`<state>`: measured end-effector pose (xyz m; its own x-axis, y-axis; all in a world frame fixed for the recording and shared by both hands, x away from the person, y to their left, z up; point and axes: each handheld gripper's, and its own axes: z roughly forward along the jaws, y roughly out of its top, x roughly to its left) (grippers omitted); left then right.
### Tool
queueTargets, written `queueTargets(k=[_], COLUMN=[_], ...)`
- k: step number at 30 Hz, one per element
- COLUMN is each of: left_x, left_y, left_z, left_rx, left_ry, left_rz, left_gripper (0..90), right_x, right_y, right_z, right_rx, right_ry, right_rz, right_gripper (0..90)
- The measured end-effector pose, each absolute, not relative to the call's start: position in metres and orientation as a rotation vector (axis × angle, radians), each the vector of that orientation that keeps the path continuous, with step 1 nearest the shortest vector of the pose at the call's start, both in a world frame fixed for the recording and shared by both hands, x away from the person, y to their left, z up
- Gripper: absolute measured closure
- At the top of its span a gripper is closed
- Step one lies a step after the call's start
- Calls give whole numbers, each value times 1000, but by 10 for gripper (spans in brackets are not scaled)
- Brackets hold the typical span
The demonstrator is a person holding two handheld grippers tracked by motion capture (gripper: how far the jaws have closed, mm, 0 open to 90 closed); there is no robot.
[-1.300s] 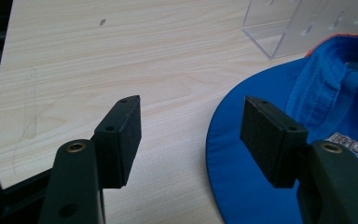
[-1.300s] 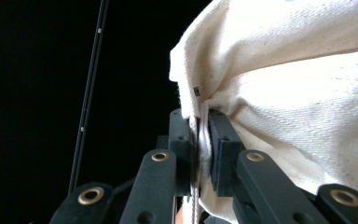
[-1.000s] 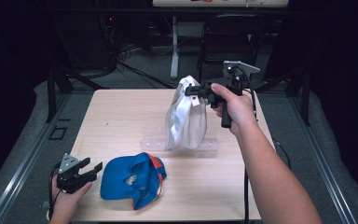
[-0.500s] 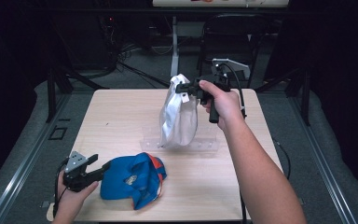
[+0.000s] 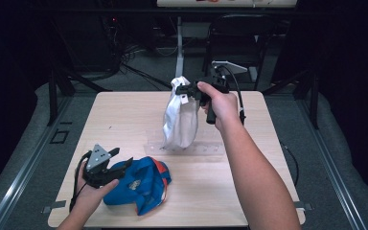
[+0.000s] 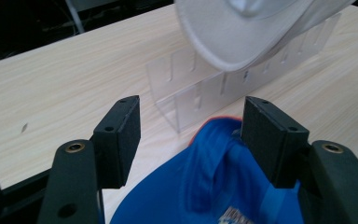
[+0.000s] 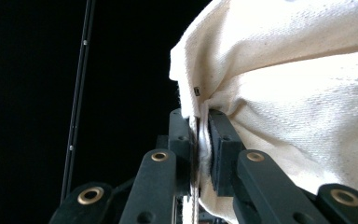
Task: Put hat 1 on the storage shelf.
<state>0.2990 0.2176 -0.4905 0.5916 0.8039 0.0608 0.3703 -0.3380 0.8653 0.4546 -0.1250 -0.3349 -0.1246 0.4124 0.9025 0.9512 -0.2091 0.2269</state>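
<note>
A blue cap (image 5: 139,184) with orange trim lies near the table's front left. My left gripper (image 5: 120,160) hovers at its left edge. Its jaws have just been opening and stand wide. In the left gripper view (image 6: 193,135) the blue cap (image 6: 214,186) sits low between the pads, which do not press on it. My right gripper (image 5: 184,91) is shut on the top edge of a white cap (image 5: 179,120), which hangs over a clear slotted rack (image 5: 206,148). The right gripper view shows the jaws (image 7: 200,140) pinching the white cloth (image 7: 298,93).
The clear rack (image 6: 200,88) stands mid-table, just beyond the blue cap, with the white cap (image 6: 251,32) hanging over it. The wooden table (image 5: 115,120) is bare at the back left. Dark floor, cables and stands surround it.
My left gripper has moved right and up, to the blue cap's edge, with its jaws wider. My right hand has carried the white cap a little to the left.
</note>
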Motion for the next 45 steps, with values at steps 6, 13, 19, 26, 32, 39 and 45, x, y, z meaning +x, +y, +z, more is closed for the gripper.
queueTargets(k=[6,13,19,26,32,39,45], left_x=[306,314,321,330,333,336,336], left_y=[194,166,147,131,125,121,123], left_z=[-486,-484,-485,-490,-492,-494,-493], left_rx=[1955,1978,1986,2005,1998,2037,2056], left_ry=[899,858,841,841,817,805,770], left_rz=[602,586,574,584,569,572,625], left_gripper=[386,400,447,525,618,726,803], right_x=[457,459,461,461,460,459,459], right_y=[-119,-108,-101,-99,-100,-99,-99], right_z=[-337,-336,-337,-336,-336,-338,-340], right_rx=[-1625,-1622,-1620,-1621,-1631,-1630,-1626], right_ry=[-1517,-1532,-1535,-1542,-1551,-1553,-1541], right_rz=[-1333,-1343,-1351,-1353,-1357,-1361,-1370], right_gripper=[817,817,816,815,814,814,815])
